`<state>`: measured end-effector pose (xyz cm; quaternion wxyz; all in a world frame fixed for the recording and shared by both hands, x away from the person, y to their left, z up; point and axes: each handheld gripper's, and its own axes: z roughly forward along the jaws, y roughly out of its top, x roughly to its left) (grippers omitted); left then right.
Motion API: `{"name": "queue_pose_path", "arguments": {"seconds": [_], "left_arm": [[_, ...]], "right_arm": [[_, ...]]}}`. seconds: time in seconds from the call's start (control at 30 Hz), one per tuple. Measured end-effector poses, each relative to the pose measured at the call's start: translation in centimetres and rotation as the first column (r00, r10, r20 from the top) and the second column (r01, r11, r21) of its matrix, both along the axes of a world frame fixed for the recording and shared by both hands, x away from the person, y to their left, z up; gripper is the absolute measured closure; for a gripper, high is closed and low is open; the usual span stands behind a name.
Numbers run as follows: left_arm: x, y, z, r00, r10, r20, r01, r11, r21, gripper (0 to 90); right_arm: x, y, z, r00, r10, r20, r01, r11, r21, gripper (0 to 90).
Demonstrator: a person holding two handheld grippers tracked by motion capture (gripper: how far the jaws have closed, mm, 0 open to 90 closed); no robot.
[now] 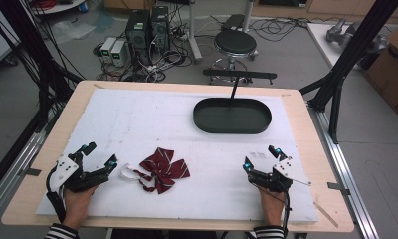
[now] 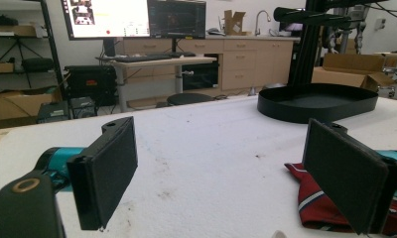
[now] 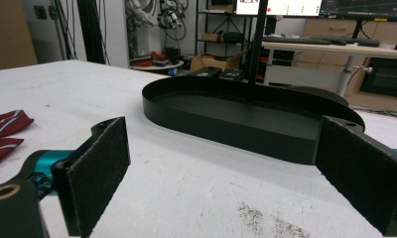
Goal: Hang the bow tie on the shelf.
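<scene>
A dark red bow tie with white stripes (image 1: 163,170) lies on the white mat near the front, with a white strap (image 1: 127,173) at its left end. Its red cloth (image 2: 318,206) shows behind the right jaw in the left gripper view, and a corner (image 3: 5,130) shows at the left of the right gripper view. My left gripper (image 1: 101,154) rests open just left of the bow, nothing between its jaws. My right gripper (image 1: 260,158) stands open at the front right, empty. A black oval tray (image 1: 232,116) sits empty at the back, its wall (image 3: 226,124) ahead of the right gripper.
The white mat (image 1: 152,124) covers a wooden table (image 1: 306,149). A black post (image 1: 234,87) rises behind the tray. Beyond the table are a stool (image 1: 235,44), computer boxes (image 1: 147,30), cables, and a black frame leg (image 1: 336,89) at the right.
</scene>
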<state>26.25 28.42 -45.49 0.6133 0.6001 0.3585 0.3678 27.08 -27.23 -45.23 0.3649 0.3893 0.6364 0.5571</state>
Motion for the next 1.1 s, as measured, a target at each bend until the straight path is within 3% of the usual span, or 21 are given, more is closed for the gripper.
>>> {"name": "queue_pose_path", "arguments": {"seconds": [1.1], "left_arm": [[0.07, -0.11, 0.04, 1.0, 0.0, -0.005, 0.0, 1.0, 0.009, 14.4]], "right_arm": [[-0.03, 0.1, 0.0, 1.0, -0.009, -0.004, 0.009, 1.0, -0.001, 6.7]]}}
